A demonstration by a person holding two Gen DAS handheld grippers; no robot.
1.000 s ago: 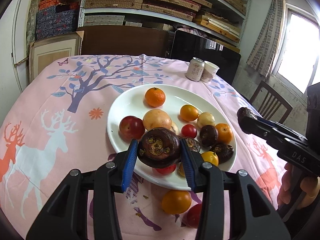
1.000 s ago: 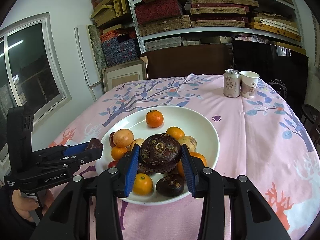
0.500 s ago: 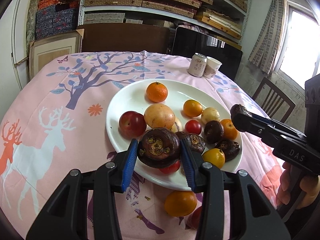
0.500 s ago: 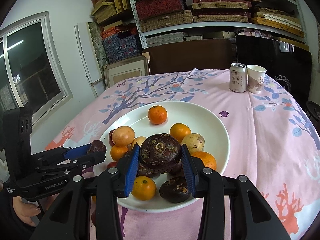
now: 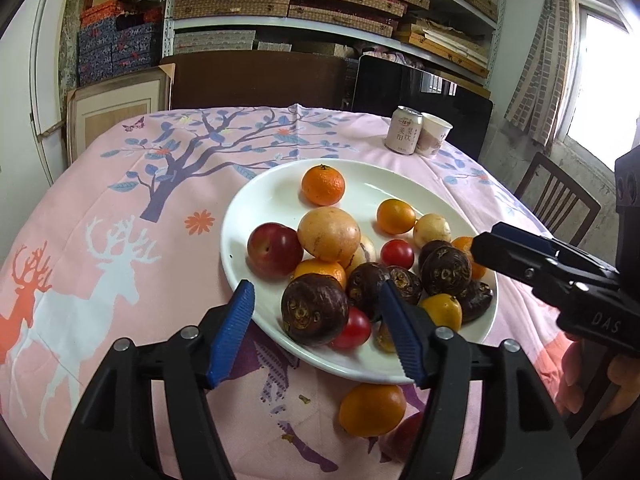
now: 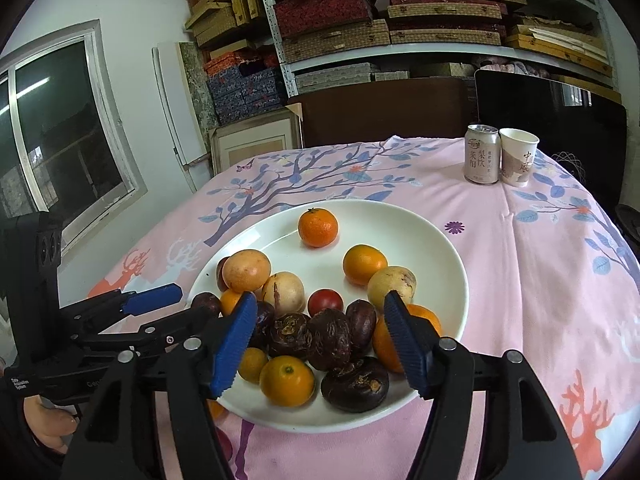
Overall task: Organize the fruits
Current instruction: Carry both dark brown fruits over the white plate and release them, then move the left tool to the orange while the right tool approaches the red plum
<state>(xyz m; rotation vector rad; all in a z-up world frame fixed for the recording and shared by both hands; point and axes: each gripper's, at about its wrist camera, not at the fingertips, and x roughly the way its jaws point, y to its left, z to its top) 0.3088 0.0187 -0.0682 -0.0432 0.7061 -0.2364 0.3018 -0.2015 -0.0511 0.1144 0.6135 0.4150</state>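
Through the left wrist view I see my left tongs [image 5: 316, 332] opening, pads clear of the dark chestnut [image 5: 314, 309] that sits between them on the near rim of the white plate [image 5: 268, 196]. The plate rests on the surface [image 5: 120, 216], draped in a pink cloth printed with deer and a blue tree. An orange [image 5: 372, 409] lies off the plate on the cloth, just beside the near rim. At the far edge a can [image 5: 404, 135] and a paper cup [image 5: 434, 139] stand touching. Behind are shelves [image 5: 320, 8] of flat boxes and a curtained window [image 5: 600, 80].

From the right wrist view, my right tongs [image 6: 320, 344] are opening too, nothing pressed, above the piled dark fruits [image 6: 328, 338] on the plate. A metal-framed window [image 6: 60, 140] fills the left wall.
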